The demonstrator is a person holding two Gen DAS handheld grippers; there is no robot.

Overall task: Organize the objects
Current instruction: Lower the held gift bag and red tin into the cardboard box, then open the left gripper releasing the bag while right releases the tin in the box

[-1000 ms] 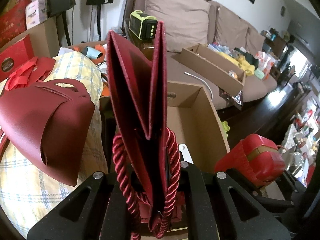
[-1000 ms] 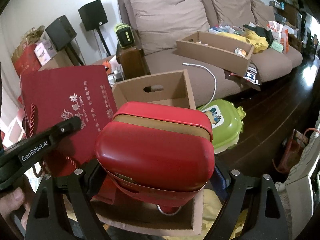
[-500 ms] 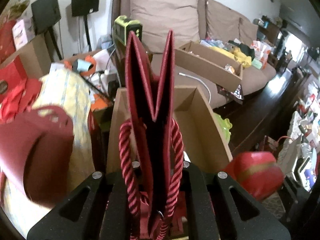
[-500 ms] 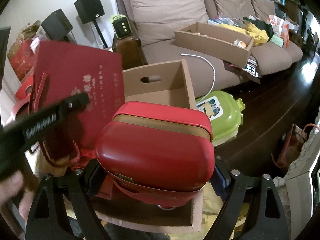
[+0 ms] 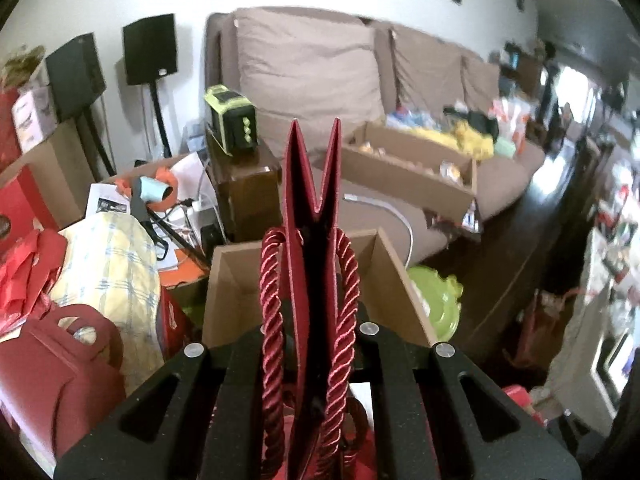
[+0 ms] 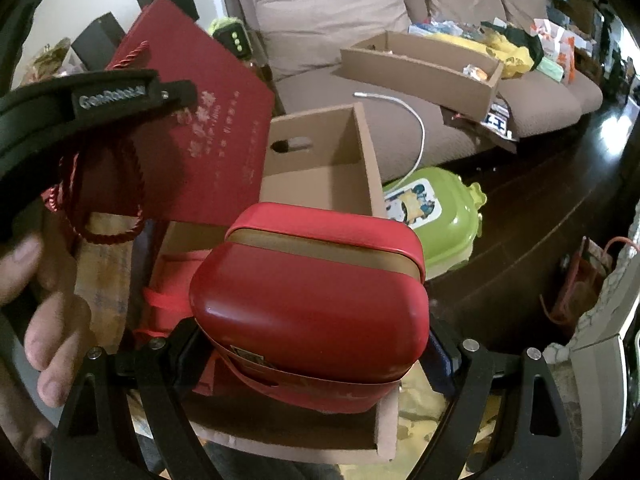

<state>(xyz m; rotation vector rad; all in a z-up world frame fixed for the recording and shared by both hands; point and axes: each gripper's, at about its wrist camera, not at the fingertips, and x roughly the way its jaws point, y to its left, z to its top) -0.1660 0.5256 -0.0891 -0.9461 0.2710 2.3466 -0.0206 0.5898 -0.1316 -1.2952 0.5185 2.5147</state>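
Note:
A flat dark red paper bag [image 5: 310, 240] with twisted rope handles stands edge-on between the fingers of my left gripper [image 5: 316, 332], which is shut on it. In the right wrist view the same bag [image 6: 200, 132] hangs tilted over the left wall of an open cardboard box [image 6: 360, 152], with the left gripper [image 6: 176, 94] clamped across its top. My right gripper [image 6: 312, 344] is spread wide and shut on a rounded red tin [image 6: 308, 300] with a gold band, held above the box's near end. From the left wrist view the box [image 5: 224, 280] lies straight ahead below the bag.
A brown sofa [image 5: 312, 80] with a long cardboard tray [image 5: 408, 168] stands behind. A green plastic case [image 6: 444, 208] lies on the dark floor to the right. To the left are a dark red gift box [image 5: 52, 376], a yellow checked bundle [image 5: 108, 256] and a person's hand [image 6: 36, 320].
The left gripper has carried the bag to the right, over the cardboard box, and rolled it to a slant. The right gripper and its tin have stayed in place.

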